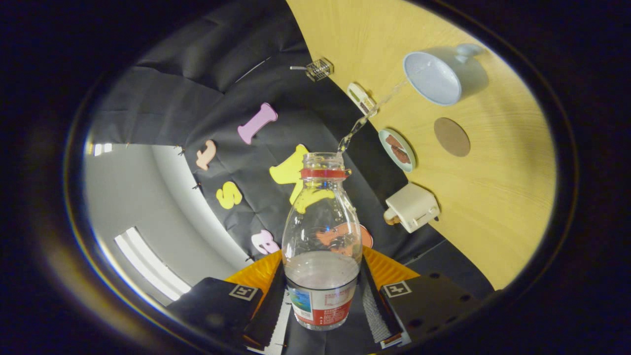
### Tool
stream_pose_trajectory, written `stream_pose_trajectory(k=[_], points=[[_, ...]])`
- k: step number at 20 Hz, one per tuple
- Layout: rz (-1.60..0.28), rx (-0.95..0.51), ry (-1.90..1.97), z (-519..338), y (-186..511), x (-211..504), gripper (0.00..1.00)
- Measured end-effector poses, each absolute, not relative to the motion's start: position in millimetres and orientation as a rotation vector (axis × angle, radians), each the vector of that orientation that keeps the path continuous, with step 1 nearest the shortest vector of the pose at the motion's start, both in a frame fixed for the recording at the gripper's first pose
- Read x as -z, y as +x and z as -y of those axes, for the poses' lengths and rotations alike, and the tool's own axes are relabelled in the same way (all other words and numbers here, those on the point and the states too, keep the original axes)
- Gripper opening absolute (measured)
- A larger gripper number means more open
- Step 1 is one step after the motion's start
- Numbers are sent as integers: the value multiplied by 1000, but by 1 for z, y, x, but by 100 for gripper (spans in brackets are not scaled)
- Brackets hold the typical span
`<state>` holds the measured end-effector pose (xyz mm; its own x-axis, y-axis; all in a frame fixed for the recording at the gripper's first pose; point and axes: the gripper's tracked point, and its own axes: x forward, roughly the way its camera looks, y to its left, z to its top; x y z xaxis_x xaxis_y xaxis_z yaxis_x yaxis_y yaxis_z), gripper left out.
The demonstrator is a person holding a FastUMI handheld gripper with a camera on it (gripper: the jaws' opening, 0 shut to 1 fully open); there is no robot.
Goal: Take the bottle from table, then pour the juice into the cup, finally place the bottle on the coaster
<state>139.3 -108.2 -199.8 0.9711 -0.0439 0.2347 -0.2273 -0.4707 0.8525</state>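
Clear plastic, one bottle (321, 246) sits clamped between both fingers of the hand-held gripper (323, 301). Its stream (374, 108) reaches one cup (434, 78). One coaster (451, 136) lies on the worktop (493, 197).

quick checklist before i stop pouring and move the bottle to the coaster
1. Grip: both fingers of the gripper press on the bottle's lower body, one on each side. Ok.
2. Stream: a thin stream leaves the bottle mouth and runs to the rim of the cup. Whether all of it lands inside: cannot tell.
3. Liquid left: some remains in the bottle near the label, so right it before travelling. Not ok yet.
4. Coaster: round, brown, bare, on the table beside the cup. Ok.
5. Nearby things: a small dish and a cream box sit close to the coaster. Cannot tell the clearance.
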Motion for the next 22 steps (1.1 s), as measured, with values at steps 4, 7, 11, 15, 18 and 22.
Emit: stream_pose_trajectory(k=[4,7,11,15,18,22], points=[[171,-207,2108,112,130,210,77],[183,-189,2149,124,127,211,77],[175,-179,2158,127,134,217,77],[167,-174,2167,127,136,223,77],[155,-165,2166,127,142,231,77],[147,-149,2171,129,147,245,77]])
